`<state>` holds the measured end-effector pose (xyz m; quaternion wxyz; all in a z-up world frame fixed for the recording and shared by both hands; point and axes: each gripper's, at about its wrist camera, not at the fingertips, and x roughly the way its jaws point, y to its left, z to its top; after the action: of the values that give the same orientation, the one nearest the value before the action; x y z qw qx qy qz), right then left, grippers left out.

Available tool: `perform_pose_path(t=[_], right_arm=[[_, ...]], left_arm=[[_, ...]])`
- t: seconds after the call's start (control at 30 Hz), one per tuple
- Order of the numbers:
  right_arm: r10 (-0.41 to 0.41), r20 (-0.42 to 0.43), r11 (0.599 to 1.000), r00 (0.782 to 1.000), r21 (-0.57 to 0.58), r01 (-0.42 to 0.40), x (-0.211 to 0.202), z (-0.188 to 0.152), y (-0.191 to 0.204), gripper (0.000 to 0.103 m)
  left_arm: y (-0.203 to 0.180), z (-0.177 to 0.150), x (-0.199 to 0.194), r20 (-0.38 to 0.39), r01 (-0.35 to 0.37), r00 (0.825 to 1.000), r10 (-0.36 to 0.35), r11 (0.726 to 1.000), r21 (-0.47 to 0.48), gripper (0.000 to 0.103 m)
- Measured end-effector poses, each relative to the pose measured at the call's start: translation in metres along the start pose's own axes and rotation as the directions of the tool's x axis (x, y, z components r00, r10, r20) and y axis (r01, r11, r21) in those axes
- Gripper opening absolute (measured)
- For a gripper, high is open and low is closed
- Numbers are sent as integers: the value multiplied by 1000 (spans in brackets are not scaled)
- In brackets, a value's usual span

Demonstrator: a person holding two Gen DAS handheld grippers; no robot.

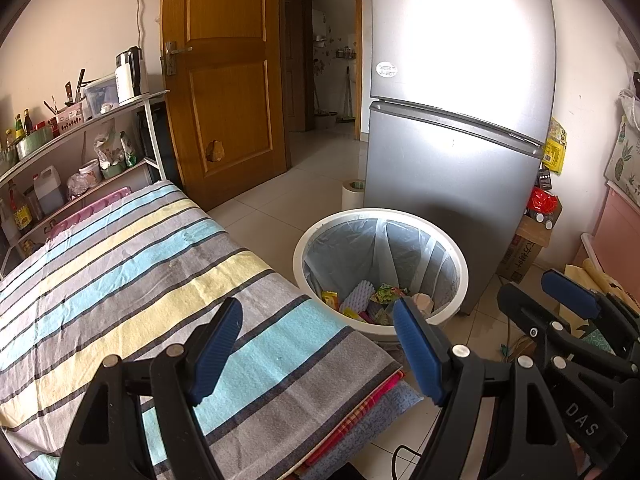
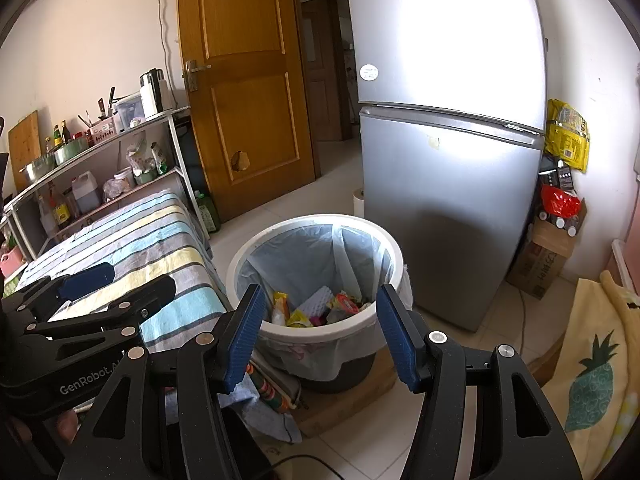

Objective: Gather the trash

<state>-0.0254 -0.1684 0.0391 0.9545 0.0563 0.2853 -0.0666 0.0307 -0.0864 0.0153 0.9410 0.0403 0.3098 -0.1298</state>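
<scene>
White plastic bin [image 2: 316,332], one only, lined with a pale translucent bag [image 2: 352,256], stands on the tiled floor [image 1: 304,176] between the striped bed [image 1: 132,264] and the grey fridge [image 2: 448,184]. Trash [image 2: 320,306] lies at the bottom of the bin: several coloured wrappers and one white ridged foam piece [image 1: 358,294]; an exact count cannot be made, since the near rim hides part of the heap.

Two grippers are present. Left gripper [image 1: 318,354]: jaws wide apart, nothing between the blue pads [image 1: 218,354], held over the corner of the bed just beside the bin. Right gripper [image 2: 320,334]: jaws equally wide, empty, framing the bin's near rim from above.

Bin base is partly hidden by the bag overhang and rests on a flat brown board [image 2: 352,400]. Folded cloths [image 2: 260,404] beneath the bed edge are cut off by the right gripper's frame.

Bin rim sits near the fridge front. Open floor runs back toward the wooden door [image 1: 224,76] and the doorway beyond. One paper roll [image 1: 353,195] stands at the fridge's corner.
</scene>
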Motion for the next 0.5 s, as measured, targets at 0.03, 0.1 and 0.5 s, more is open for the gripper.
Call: perform_pose_path(t=[0.03,0.1,0.5], right_arm=[[0,0,1000,1000,0,0,0,0,0,59],[1,-2,1000,1000,-1,-1,0,0,0,59],[1,-1,1000,1000,-1,-1,0,0,0,59]], left_arm=[[-1,0,0,1,-2,1000,2,1000,0,79],[0,0,0,1,0,1000,0,1000,2,79],[0,0,0,1,-2,1000,2,1000,1,79]])
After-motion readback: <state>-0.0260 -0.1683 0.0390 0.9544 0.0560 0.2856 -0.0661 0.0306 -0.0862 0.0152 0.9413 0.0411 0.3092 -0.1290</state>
